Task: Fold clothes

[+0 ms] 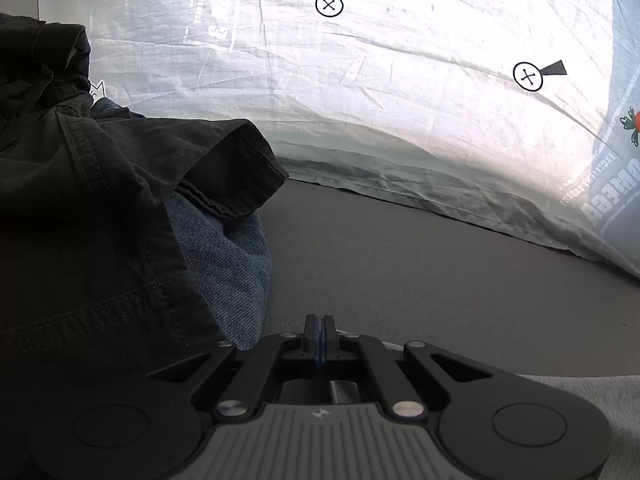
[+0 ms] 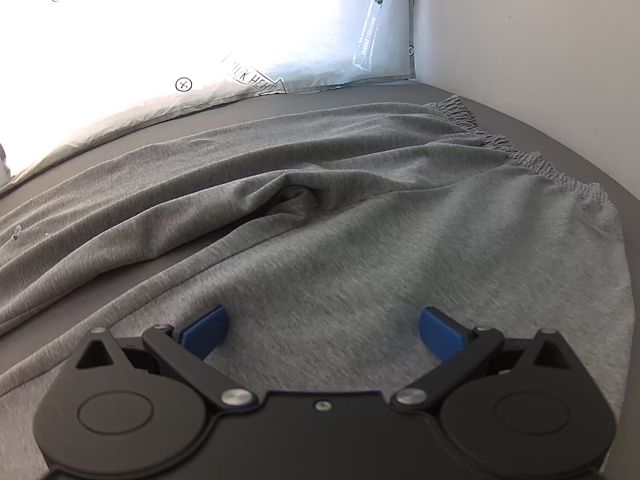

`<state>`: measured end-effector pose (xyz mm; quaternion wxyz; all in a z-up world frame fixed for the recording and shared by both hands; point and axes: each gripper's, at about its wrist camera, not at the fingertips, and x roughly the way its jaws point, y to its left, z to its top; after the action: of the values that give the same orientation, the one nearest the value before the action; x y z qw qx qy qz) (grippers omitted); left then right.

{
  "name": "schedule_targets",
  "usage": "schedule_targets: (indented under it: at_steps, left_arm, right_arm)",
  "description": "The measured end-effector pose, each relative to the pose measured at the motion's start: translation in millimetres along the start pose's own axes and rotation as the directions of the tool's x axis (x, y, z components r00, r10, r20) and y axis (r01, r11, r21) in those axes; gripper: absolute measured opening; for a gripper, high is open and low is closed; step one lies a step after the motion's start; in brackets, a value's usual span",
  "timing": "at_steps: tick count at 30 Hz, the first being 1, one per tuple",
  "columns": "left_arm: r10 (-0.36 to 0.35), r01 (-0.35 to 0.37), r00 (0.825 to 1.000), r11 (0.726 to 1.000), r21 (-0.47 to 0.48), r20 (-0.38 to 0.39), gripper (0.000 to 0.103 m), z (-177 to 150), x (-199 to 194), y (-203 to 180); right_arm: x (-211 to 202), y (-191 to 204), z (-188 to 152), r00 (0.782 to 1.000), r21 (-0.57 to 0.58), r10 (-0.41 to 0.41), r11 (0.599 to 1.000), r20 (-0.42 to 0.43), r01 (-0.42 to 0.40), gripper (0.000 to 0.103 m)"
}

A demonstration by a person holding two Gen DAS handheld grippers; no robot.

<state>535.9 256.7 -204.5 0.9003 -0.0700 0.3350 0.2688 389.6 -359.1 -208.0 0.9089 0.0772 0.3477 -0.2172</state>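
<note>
Left tongs (image 1: 320, 326) together, right tongs (image 2: 322, 330) apart over grey sweatpants (image 2: 360, 208), waistband near wall (image 2: 540, 32)

Backlit curtain (image 2: 160, 32) glares white; fisheye corners vignette dark.

Soft grey jersey pants (image 2: 360, 240), matt black cotton garment (image 1: 100, 200), denim (image 1: 228, 264)

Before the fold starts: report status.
Left tongs shut, grip unclear. Right tongs open above grey sweatpants, spread flat. Dark clothes pile beside left tongs.
</note>
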Motion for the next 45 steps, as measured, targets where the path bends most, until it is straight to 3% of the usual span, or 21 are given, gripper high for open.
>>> schedule_targets:
  at_steps: [2, 5, 6, 8, 11, 13, 16, 19, 21, 23, 25, 28, 31, 33, 34, 35, 37, 40, 41, 43, 45]
  left_arm:
    - [0.017, -0.017, 1.000, 0.999, 0.032, -0.005, 0.002, 0, 0, -6]
    - [-0.031, 0.033, 0.999, 0.999, 0.042, -0.038, 0.006, 4, -9, -8]
    - [-0.074, 0.075, 0.997, 0.996, 0.040, -0.036, 0.011, 4, -18, -12]
    - [-0.146, 0.148, 0.989, 0.986, 0.075, -0.021, 0.038, -2, -46, -24]
    - [-0.215, 0.213, 0.977, 0.968, 0.133, -0.005, 0.051, -17, -94, -33]
    - [-0.253, 0.255, 0.967, 0.962, 0.098, -0.038, 0.057, -36, -127, -32]
    - [-0.330, 0.333, 0.936, 0.943, 0.008, -0.118, 0.066, -75, -173, -35]
    - [-0.394, 0.401, 0.889, 0.916, -0.017, -0.233, 0.067, -131, -214, -54]
    - [-0.417, 0.439, 0.859, 0.898, 0.012, -0.297, 0.067, -168, -241, -73]
    - [-0.426, 0.464, 0.845, 0.885, 0.048, -0.325, 0.069, -191, -263, -85]
    - [-0.435, 0.494, 0.833, 0.863, 0.106, -0.341, 0.070, -210, -287, -97]
    - [-0.424, 0.483, 0.838, 0.870, 0.101, -0.344, 0.075, -223, -306, -98]
    - [-0.402, 0.442, 0.845, 0.896, 0.038, -0.354, 0.080, -239, -323, -95]
    - [-0.380, 0.406, 0.857, 0.914, 0.001, -0.350, 0.088, -249, -332, -92]
    - [-0.372, 0.387, 0.859, 0.922, -0.030, -0.352, 0.097, -256, -335, -92]
    - [-0.354, 0.365, 0.871, 0.930, -0.033, -0.341, 0.103, -260, -338, -96]
    - [-0.315, 0.322, 0.895, 0.946, -0.032, -0.316, 0.103, -269, -345, -105]
    - [-0.165, 0.217, 0.936, 0.966, 0.141, -0.310, 0.103, -282, -351, -135]
    - [-0.139, 0.186, 0.950, 0.971, 0.149, -0.279, 0.103, -285, -355, -141]
    - [-0.123, 0.146, 0.956, 0.987, 0.070, -0.265, 0.103, -289, -357, -139]
    - [-0.106, 0.124, 0.967, 0.990, 0.065, -0.231, 0.103, -294, -360, -139]
  right_arm:
    - [0, 0, -1, 1.000, 0.000, 0.001, 1.000, 0.003, -0.001, 0.103]
    - [-1, 1, -2, 1.000, 0.001, 0.001, 1.000, 0.013, -0.001, 0.103]
    - [-1, 1, -2, 1.000, 0.001, 0.001, 1.000, 0.016, -0.001, 0.103]
    - [-2, 1, -3, 1.000, 0.008, -0.001, 1.000, 0.019, 0.001, 0.103]
    - [-2, 0, -4, 1.000, 0.013, 0.001, 1.000, 0.030, -0.001, 0.103]
    - [-2, 0, -5, 1.000, 0.016, 0.004, 1.000, 0.031, -0.004, 0.103]
    - [-1, -2, -1, 1.000, 0.023, 0.011, 1.000, 0.012, -0.011, 0.103]
    - [1, -7, 14, 0.995, 0.031, 0.055, 0.998, -0.081, -0.052, 0.103]
    - [-6, -23, 19, 0.979, 0.092, 0.171, 0.983, -0.115, -0.161, 0.102]
    - [-16, -44, 18, 0.952, 0.182, 0.285, 0.948, -0.114, -0.262, 0.097]
    - [-25, -67, 9, 0.943, 0.257, 0.318, 0.923, -0.094, -0.286, 0.097]
    - [-38, -103, -7, 0.936, 0.362, 0.346, 0.882, -0.060, -0.303, 0.097]
    - [-42, -140, -13, 0.915, 0.413, 0.399, 0.846, -0.069, -0.338, 0.085]
    - [-41, -163, -10, 0.908, 0.414, 0.410, 0.844, -0.086, -0.341, 0.080]
    - [-41, -175, -8, 0.907, 0.410, 0.411, 0.846, -0.097, -0.339, 0.075]
    - [-40, -186, -5, 0.905, 0.407, 0.411, 0.849, -0.108, -0.337, 0.062]
    - [-37, -212, -1, 0.900, 0.426, 0.419, 0.841, -0.120, -0.335, 0.050]
    - [-27, -254, 5, 0.896, 0.480, 0.427, 0.815, -0.119, -0.325, 0.044]
    - [-23, -268, 7, 0.896, 0.500, 0.429, 0.805, -0.117, -0.320, 0.044]
    - [-14, -295, 10, 0.894, 0.538, 0.433, 0.784, -0.115, -0.310, 0.044]
    - [-4, -316, 13, 0.893, 0.563, 0.433, 0.772, -0.124, -0.296, 0.044]
